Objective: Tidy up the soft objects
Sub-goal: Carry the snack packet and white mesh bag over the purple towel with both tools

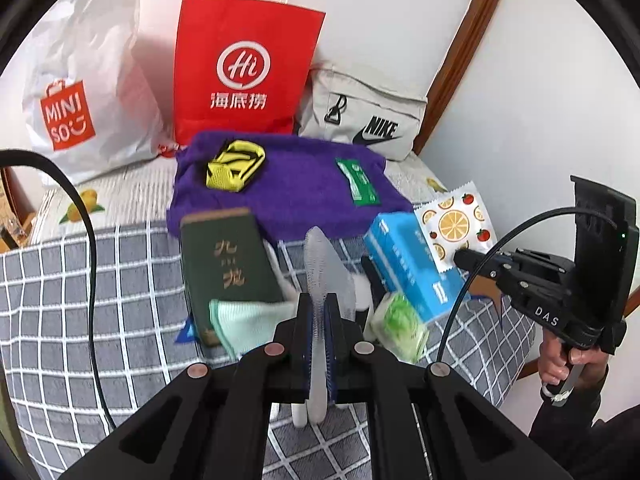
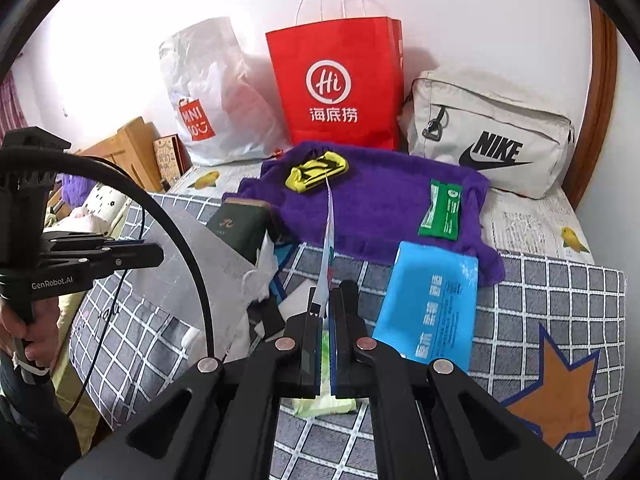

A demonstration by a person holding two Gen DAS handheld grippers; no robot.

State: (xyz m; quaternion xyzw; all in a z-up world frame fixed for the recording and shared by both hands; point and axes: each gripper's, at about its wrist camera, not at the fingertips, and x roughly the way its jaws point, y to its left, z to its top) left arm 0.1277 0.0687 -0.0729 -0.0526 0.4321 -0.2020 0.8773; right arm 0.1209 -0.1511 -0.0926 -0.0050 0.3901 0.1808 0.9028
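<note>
My left gripper (image 1: 319, 312) is shut on a flat grey zip pouch (image 1: 320, 264), seen edge-on; the pouch shows as a grey sheet (image 2: 192, 240) in the right wrist view. My right gripper (image 2: 325, 312) is shut on an orange-print sachet (image 1: 454, 224), seen edge-on (image 2: 329, 240) from its own camera. A purple towel (image 2: 376, 204) lies on the bed with a yellow pouch (image 2: 316, 171) and a green wipes pack (image 2: 442, 210) on it. A blue tissue pack (image 2: 432, 304), a dark green book (image 1: 228, 264), a mint cloth (image 1: 248, 320) and a green-white packet (image 1: 400, 320) lie below.
A white Miniso bag (image 2: 208, 92), a red paper bag (image 2: 336, 84) and a beige Nike bag (image 2: 488, 136) stand against the wall. The grey checked blanket (image 2: 540, 304) covers the bed. A wooden frame (image 1: 460, 52) runs up the right side. Cables (image 1: 90, 240) hang at the left.
</note>
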